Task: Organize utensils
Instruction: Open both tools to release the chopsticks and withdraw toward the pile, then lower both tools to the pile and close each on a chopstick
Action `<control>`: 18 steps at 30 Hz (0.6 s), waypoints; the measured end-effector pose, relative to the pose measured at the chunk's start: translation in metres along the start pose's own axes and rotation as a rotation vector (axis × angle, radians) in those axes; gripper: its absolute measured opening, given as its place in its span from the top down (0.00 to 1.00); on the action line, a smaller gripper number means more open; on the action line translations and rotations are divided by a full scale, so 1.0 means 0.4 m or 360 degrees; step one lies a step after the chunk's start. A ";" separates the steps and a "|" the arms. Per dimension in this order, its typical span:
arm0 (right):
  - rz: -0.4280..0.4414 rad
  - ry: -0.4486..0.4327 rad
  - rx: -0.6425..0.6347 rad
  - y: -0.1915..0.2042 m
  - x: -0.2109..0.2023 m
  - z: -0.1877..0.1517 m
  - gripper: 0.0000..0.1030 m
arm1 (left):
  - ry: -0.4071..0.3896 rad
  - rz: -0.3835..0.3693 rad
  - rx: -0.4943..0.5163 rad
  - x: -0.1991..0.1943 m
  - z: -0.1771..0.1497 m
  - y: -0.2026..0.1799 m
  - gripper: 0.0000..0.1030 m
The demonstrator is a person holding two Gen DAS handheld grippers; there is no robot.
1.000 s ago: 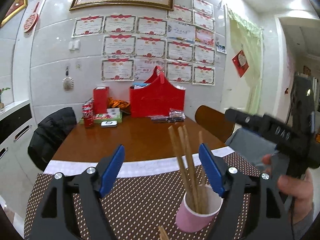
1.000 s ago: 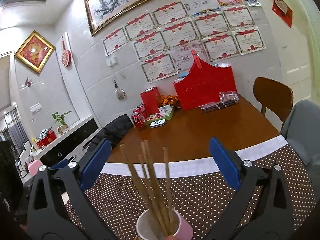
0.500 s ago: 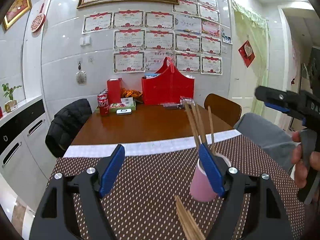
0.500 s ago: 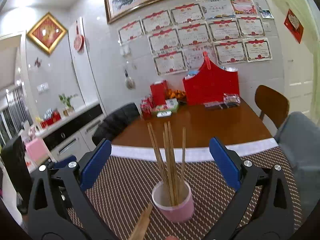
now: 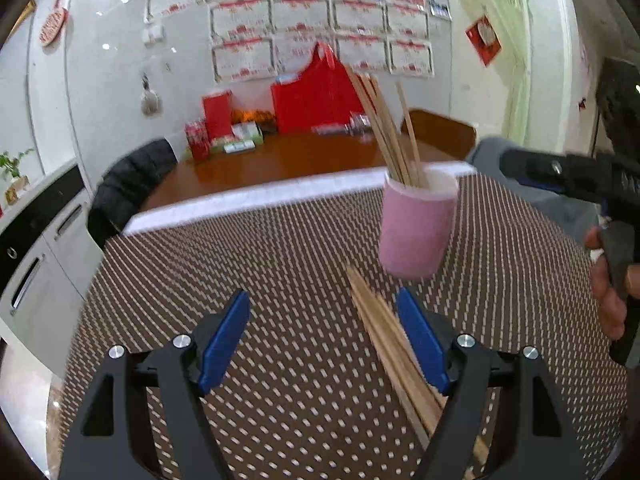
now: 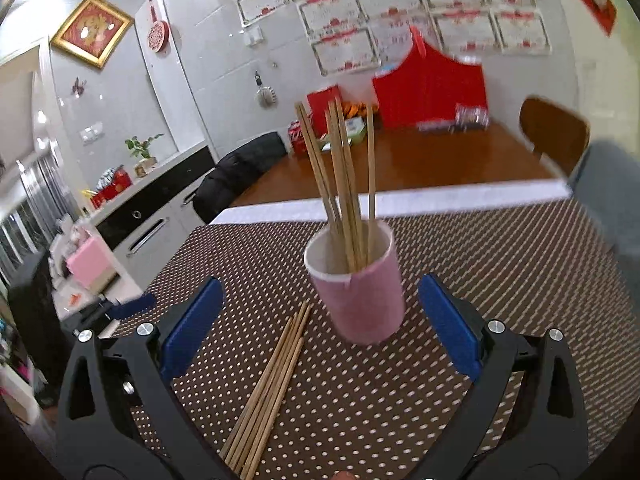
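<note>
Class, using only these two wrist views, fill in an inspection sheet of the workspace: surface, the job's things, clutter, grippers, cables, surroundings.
Surface: brown white-dotted table mat over a wooden table.
Job's things: pink paper cup upright on the mat, holding several wooden chopsticks; a bundle of loose wooden chopsticks lies flat beside it.
Clutter: red gift bag, red box and red cans at the table's far end.
Grippers: left gripper open, empty, over the loose bundle; right gripper open, empty, cup ahead between its fingers.
Cables: nothing seen.
Surroundings: framed certificates on the tiled wall, wooden chair, black jacket.
</note>
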State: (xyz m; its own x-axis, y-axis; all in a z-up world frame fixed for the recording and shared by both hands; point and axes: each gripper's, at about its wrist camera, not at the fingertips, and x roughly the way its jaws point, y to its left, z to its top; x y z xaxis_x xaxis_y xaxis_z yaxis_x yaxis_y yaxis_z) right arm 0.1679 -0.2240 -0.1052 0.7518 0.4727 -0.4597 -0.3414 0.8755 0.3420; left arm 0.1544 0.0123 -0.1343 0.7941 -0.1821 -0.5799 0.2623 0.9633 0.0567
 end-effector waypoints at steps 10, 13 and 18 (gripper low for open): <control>0.0007 0.0170 0.0020 -0.026 0.050 -0.046 0.06 | 0.0270 -0.0027 0.0128 0.098 -0.100 -0.043 0.27; 0.0002 0.0185 0.0031 -0.030 0.055 -0.049 0.06 | 0.0300 -0.0008 0.0151 0.111 -0.111 -0.052 0.27; -0.0006 0.0238 0.0001 -0.023 0.075 -0.059 0.06 | 0.0369 -0.0007 0.0134 0.141 -0.125 -0.058 0.27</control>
State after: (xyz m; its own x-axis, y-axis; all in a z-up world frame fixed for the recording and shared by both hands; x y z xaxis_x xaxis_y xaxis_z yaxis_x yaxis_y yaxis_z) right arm 0.1802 -0.2154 -0.1414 0.6605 0.4794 -0.5778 -0.3385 0.8771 0.3408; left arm 0.1657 -0.0104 -0.2089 0.6481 -0.1269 -0.7509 0.3179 0.9411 0.1154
